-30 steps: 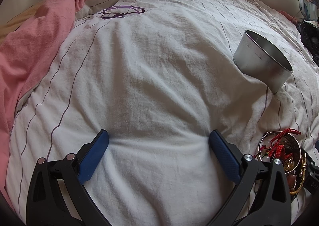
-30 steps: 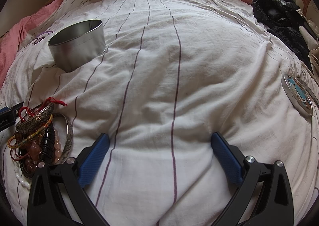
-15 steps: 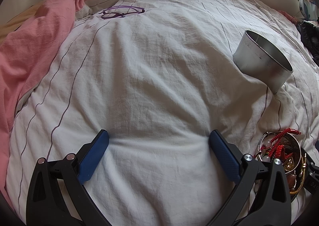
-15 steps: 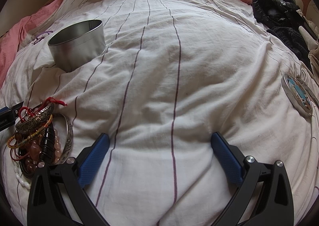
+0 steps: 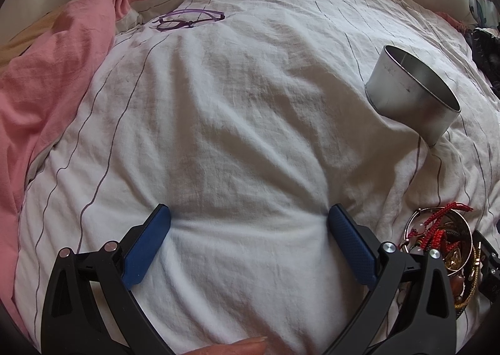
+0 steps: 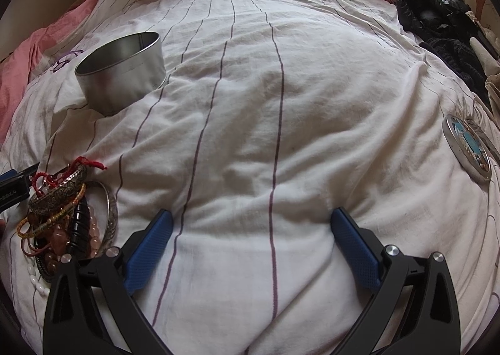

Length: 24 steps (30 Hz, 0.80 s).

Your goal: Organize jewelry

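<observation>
A pile of bracelets and bangles (image 6: pixel 65 214) with a red cord lies on the white striped bedsheet, at lower left in the right wrist view and at lower right in the left wrist view (image 5: pixel 443 239). An open round metal tin (image 6: pixel 122 70) stands tilted on the sheet beyond the pile; it also shows in the left wrist view (image 5: pixel 412 95). My left gripper (image 5: pixel 248 217) is open and empty, resting on the sheet left of the pile. My right gripper (image 6: pixel 251 220) is open and empty, resting on the sheet right of the pile.
The tin's lid (image 6: pixel 468 148) lies at the far right. Purple glasses (image 5: pixel 187 19) lie at the back left. A pink blanket (image 5: pixel 53 73) bunches along the left. Dark clothes (image 6: pixel 437 20) lie at the back right.
</observation>
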Motion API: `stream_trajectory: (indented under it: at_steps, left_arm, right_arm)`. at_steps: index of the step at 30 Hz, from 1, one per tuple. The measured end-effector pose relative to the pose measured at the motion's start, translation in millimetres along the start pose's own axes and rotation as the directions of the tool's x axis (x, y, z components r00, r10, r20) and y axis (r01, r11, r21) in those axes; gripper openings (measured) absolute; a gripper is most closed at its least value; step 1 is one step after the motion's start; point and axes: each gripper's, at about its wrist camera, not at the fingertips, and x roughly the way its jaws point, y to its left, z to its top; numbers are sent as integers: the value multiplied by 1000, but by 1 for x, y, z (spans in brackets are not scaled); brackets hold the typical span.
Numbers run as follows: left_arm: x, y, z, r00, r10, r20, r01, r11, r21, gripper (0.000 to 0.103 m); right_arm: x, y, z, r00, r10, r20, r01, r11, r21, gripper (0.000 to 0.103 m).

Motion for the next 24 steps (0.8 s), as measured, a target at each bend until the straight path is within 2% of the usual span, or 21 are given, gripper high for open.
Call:
stream_trajectory:
  at_steps: [3, 7, 13, 24]
  left_arm:
    - [-6, 1, 0, 1000, -15, -3, 15, 1000, 16, 97]
    - [-20, -6, -3, 999, -43, 16, 42, 997, 63, 97]
    - [-31, -23, -7, 999, -14, 45, 7, 988, 156, 97]
    - [-40, -25, -9, 997, -27, 66, 16, 987, 158, 97]
  right_arm:
    - [-16, 7, 5, 997, 61, 46, -61, 998, -10, 98]
    - [-36, 22, 6, 989, 80, 127, -71, 995, -71, 98]
    - [-36, 23, 5, 990, 83, 118, -74, 994, -82, 98]
    - [-37, 20, 2, 989, 91, 119, -83, 994, -71, 98]
